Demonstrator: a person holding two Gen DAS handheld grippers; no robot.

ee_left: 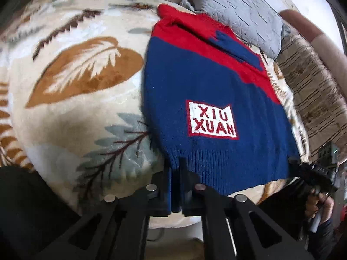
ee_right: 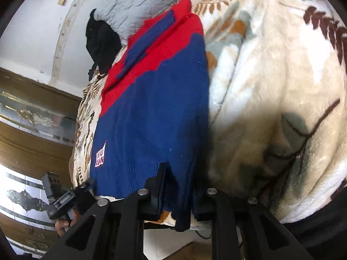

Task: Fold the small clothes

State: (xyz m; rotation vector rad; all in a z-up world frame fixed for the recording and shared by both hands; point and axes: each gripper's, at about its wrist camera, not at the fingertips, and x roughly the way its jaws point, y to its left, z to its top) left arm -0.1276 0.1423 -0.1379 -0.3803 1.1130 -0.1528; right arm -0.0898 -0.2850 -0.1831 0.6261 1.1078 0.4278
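A small blue and red knit sweater (ee_left: pixel 208 82) with a white "XIU XUAN" patch lies flat on a cream leaf-print blanket (ee_left: pixel 71 91). A blue sleeve is folded across its red upper part. My left gripper (ee_left: pixel 176 173) is shut on the sweater's ribbed hem near its left corner. The right gripper (ee_left: pixel 312 171) shows at the hem's right corner in this view. In the right wrist view my right gripper (ee_right: pixel 177 186) is shut on the hem of the sweater (ee_right: pixel 156 99), and the left gripper (ee_right: pixel 71 195) shows at the hem's other corner.
A grey quilted pillow (ee_left: pixel 238 10) lies beyond the sweater's collar. A black garment (ee_right: pixel 102 41) sits near the pillow. A striped beige cover (ee_left: pixel 312 91) lies to the right. The blanket (ee_right: pixel 271 86) spreads wide beside the sweater. Wooden furniture (ee_right: pixel 32 147) stands off the bed.
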